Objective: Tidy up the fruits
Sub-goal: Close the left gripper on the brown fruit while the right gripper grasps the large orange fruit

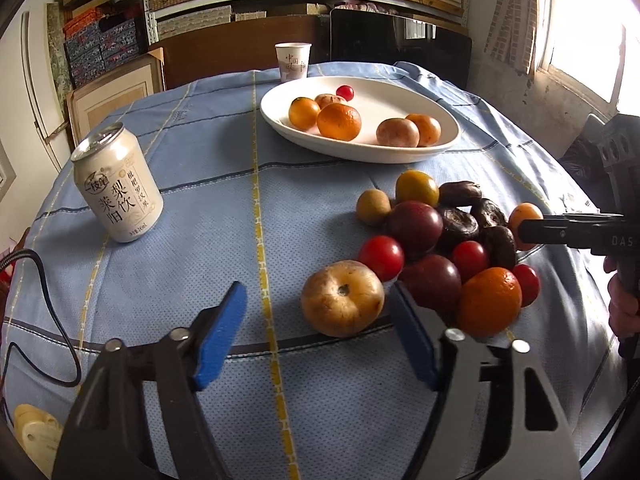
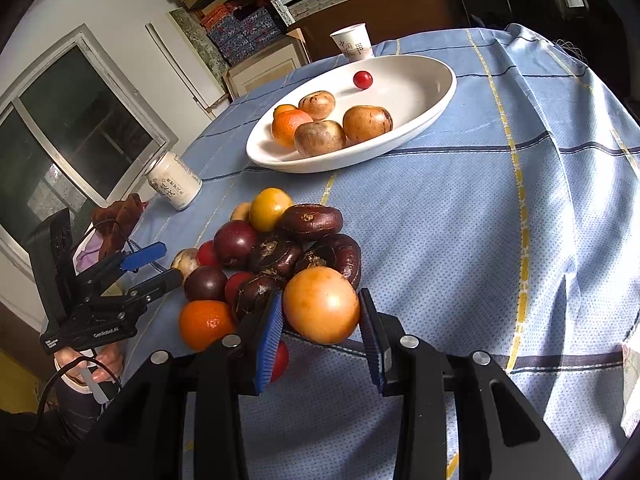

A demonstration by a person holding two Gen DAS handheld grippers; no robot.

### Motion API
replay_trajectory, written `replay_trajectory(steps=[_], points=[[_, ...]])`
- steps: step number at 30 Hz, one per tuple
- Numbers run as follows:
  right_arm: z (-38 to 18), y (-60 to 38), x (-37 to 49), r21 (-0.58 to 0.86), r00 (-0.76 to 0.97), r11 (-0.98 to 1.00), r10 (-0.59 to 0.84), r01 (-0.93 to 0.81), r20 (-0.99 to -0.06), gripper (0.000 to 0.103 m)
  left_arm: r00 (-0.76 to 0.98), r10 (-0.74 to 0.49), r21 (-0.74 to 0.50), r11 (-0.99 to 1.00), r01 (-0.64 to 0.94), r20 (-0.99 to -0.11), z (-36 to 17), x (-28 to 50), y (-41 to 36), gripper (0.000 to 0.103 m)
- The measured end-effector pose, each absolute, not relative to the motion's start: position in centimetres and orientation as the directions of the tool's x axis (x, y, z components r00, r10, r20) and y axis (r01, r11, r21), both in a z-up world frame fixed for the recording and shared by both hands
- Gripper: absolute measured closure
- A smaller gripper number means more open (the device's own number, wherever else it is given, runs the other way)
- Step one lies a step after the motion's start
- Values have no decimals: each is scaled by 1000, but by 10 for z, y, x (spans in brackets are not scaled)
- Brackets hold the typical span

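A pile of fruit (image 1: 440,240) lies on the blue tablecloth: plums, cherry tomatoes, dark water chestnuts, oranges. A white oval plate (image 1: 400,92) behind it holds several fruits; it also shows in the right wrist view (image 2: 420,92). My left gripper (image 1: 316,332) is open, its blue pads on either side of a tan round fruit (image 1: 342,298) without touching it. My right gripper (image 2: 320,332) has its pads around a yellow-orange fruit (image 2: 320,304) at the pile's edge; the left pad touches it, the right pad shows a thin gap. The right gripper also shows in the left wrist view (image 1: 532,232).
A white drink can (image 1: 118,188) stands at the left of the table. A paper cup (image 1: 292,60) stands behind the plate. Shelves with boxes fill the background. The table edge drops off at the right in the right wrist view.
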State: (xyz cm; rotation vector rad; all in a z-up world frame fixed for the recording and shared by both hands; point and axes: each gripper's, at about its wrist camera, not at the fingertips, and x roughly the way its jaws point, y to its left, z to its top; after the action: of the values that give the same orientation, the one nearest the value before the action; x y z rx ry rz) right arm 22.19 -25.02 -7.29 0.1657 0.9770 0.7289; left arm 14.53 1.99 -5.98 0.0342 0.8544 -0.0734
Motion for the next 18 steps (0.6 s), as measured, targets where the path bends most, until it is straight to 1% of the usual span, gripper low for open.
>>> replay_trajectory(steps=[13, 14, 16, 18], points=[[-73, -248, 221, 432, 345, 755, 626, -493, -700, 65, 596, -76, -4, 993, 122, -799, -72, 156, 13, 34], [-73, -248, 220, 430, 346, 755, 625, -495, -700, 65, 591, -78, -6, 993, 122, -803, -74, 156, 13, 35], [-73, -248, 220, 424, 348, 758, 621, -497, -702, 65, 581, -82, -14, 993, 120, -810, -75, 159, 14, 45], [-73, -247, 220, 417, 349, 760, 616, -498, -706, 65, 582, -87, -20, 993, 120, -809, -76, 158, 15, 46]])
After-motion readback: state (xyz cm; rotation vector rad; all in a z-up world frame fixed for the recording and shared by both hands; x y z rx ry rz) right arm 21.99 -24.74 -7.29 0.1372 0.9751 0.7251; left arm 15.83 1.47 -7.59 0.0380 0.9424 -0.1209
